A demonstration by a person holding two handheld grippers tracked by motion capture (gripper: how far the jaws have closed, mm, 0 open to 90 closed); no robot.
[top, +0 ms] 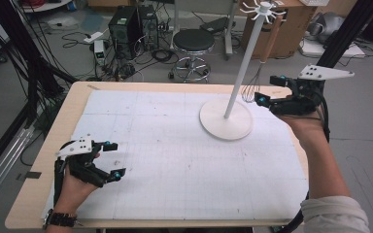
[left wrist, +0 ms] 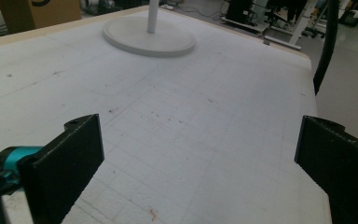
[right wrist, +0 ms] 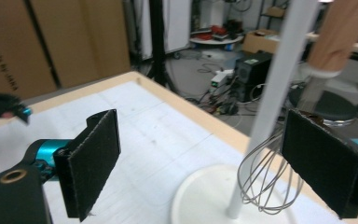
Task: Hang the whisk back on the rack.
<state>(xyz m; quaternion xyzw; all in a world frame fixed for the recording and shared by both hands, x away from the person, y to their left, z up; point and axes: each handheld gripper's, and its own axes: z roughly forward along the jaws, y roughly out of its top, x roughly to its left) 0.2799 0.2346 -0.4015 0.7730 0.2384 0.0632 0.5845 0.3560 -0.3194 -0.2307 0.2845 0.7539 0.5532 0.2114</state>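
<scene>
Wire whisk [top: 250, 90] hangs on stand [top: 236, 81]; right hand-held gripper [top: 269, 91] gaping beside.

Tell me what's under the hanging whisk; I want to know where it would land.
The whisk hangs beside the pole, wire loops over the rim of the stand's round white base on the gridded mat. The right tool's jaw hides the loops' far edge.

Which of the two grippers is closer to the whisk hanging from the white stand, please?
The right gripper: it is raised beside the whisk, jaws open. The left gripper sits at the table's near left corner.
</scene>
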